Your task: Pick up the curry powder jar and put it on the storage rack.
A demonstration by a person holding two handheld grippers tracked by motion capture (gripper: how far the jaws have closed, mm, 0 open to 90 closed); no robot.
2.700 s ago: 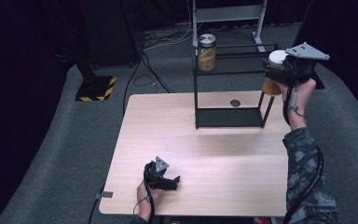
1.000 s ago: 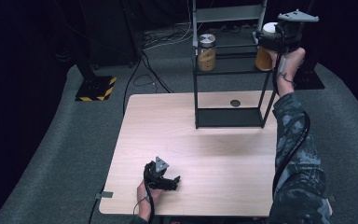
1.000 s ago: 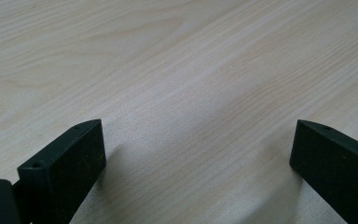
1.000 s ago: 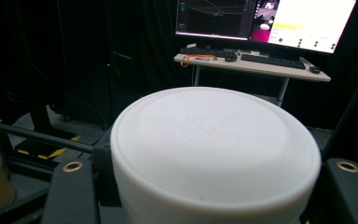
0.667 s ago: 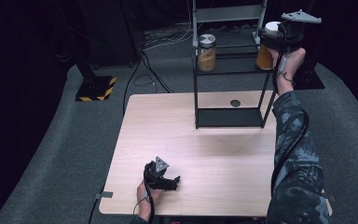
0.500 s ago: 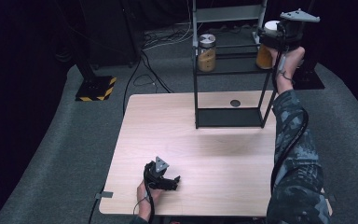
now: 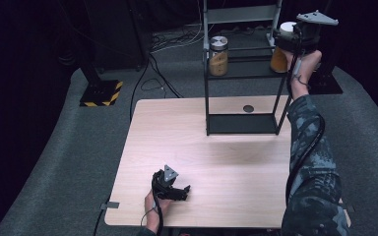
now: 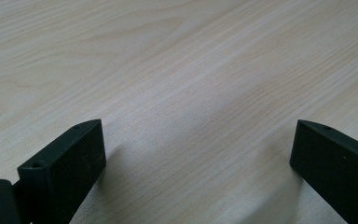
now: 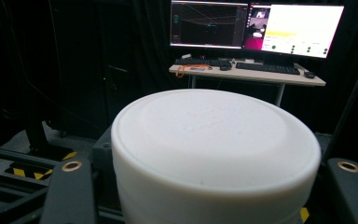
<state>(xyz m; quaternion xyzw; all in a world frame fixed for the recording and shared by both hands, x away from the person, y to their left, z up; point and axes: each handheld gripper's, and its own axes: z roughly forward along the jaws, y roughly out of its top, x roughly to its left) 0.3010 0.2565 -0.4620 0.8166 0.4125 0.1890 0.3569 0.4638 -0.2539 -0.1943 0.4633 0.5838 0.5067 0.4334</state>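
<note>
Left claw: the left gripper (image 7: 178,189) rests low on the table (image 7: 202,162), near the front edge on the left side. Its jaws stand wide apart, with bare wood between them and nothing held. In the left gripper view the two black pads (image 8: 67,165) sit close over the pale wood.
Table: light wood, with a small dark round disc (image 7: 248,108) lying on it at the back, just behind the foot of the rack.
Rack: a black metal rack (image 7: 243,88) stands at the back of the table. It has a low shelf and a top shelf.
Silver-lid jar: a jar with a silver lid (image 7: 218,55) stands upright on the top shelf, at the left end. It has yellow-brown stuff inside.
White-lid jar: the jar with a white lid (image 7: 281,51) is up at the right end of the top shelf, well apart from the silver one. I cannot tell if its bottom touches the shelf.
Right claw: the right gripper (image 7: 295,42) is held up high at the rack's right end, with its jaws closed around the white-lid jar. In the right gripper view the big white lid (image 9: 214,140) sits between the two black jaws.
Far back: a desk with bright screens (image 9: 256,28) shows in the right gripper view.
</note>
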